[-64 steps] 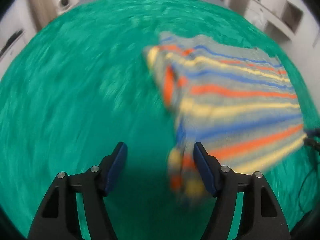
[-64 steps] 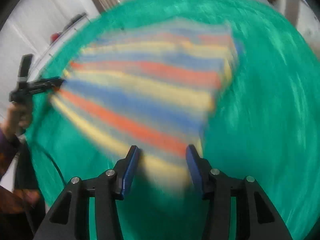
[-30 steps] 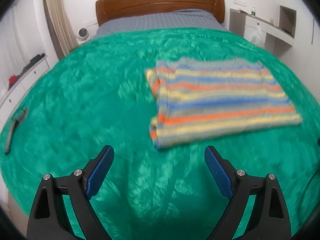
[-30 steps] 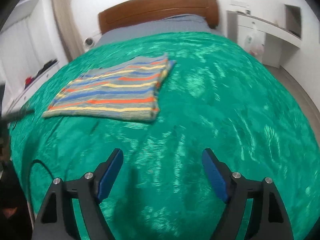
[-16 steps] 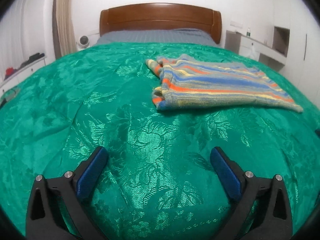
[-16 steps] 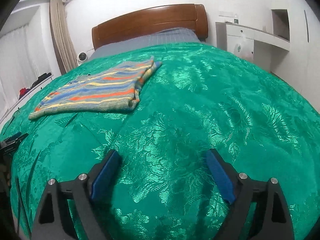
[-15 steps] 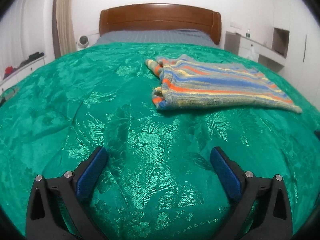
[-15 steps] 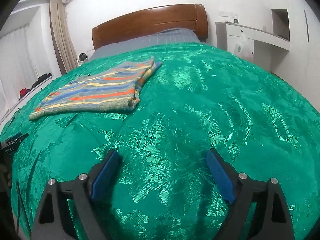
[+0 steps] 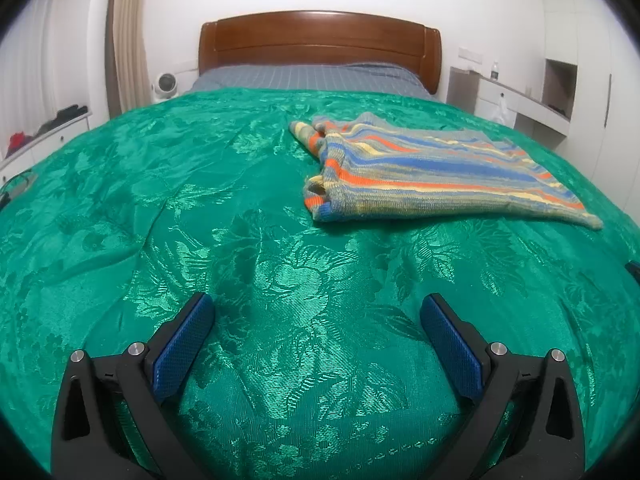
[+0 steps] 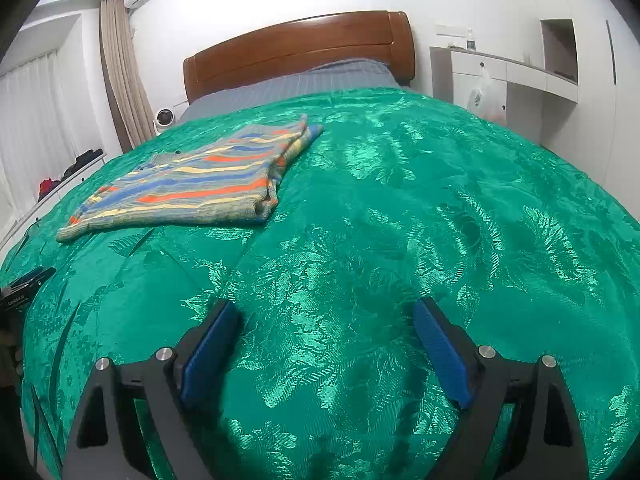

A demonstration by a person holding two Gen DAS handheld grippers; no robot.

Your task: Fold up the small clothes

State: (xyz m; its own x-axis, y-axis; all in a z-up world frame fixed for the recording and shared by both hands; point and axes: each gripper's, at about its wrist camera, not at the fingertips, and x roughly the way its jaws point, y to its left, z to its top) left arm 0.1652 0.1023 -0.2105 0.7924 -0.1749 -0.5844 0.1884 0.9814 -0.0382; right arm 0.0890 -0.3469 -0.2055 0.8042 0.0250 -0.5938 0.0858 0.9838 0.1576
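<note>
Jaws of our left gripper (image 9: pixel 316 312) and right gripper (image 10: pixel 326 316) gape wide near the green bedspread (image 9: pixel 160 200); our folded striped sweater (image 9: pixel 432 172) lies farther off.

I see my left gripper (image 9: pixel 316 312) and right gripper (image 10: pixel 326 316): black angular frames, textured blue pads (image 9: pixel 182 346), silver screws (image 10: pixel 486 351).

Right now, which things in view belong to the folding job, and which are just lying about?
Job:
striped knit garment, folded on the green bedspread
left gripper, open
right gripper, open

Lying about:
small white fan
clear plastic bag
</note>
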